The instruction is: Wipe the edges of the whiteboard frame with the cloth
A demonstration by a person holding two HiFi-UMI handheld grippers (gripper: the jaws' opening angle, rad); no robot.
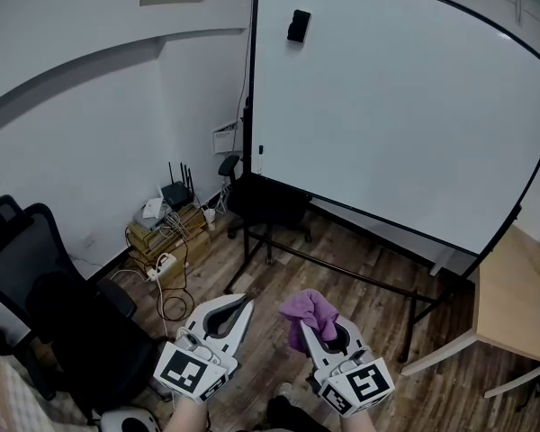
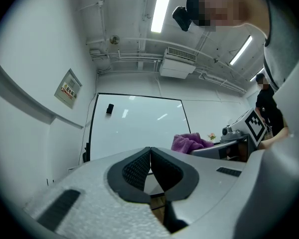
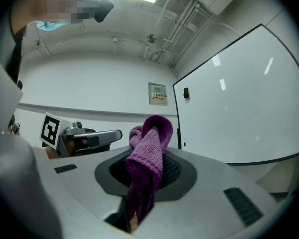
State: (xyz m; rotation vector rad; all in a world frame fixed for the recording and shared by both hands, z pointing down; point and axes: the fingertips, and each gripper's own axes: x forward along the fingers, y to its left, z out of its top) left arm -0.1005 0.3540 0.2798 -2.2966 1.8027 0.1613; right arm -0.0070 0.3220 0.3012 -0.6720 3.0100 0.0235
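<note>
- Cloth [image 1: 310,311] is purple and sits pinched in the right claw [image 1: 319,333]. It is low down in front of the whiteboard [image 1: 405,115] and well apart from it.
- The right claw is clamped on the cloth. A soft bunch pokes out past the tips, and the rest hangs down between the two sides.
- The left claw [image 1: 241,304] is closed, with its tips touching and nothing inside. It is just beside the right claw, on the side nearer the whiteboard's left edge.
- Both claws are held low and side by side. They point up and forward at the whiteboard.
- The black frame [image 1: 252,79] runs round the whiteboard, and the cloth is not touching it. I think the wiping has not begun. The step now looks like bringing the cloth to the whiteboard.
- For the next move, I think the right claw must go up and forward until the cloth presses on the frame. Then it must slide along the edge. The left edge of the whiteboard looks easiest to reach first.
- The claw should keep a tight pinch, or the cloth may slip out when it rubs.
- A small black thing [image 1: 298,25] is stuck on the whiteboard near its top left corner. The wipe should stay on the frame beside it.
- A wooden table [image 1: 513,304] stands near the whiteboard's lower right corner. That end may be harder to get at.
</note>
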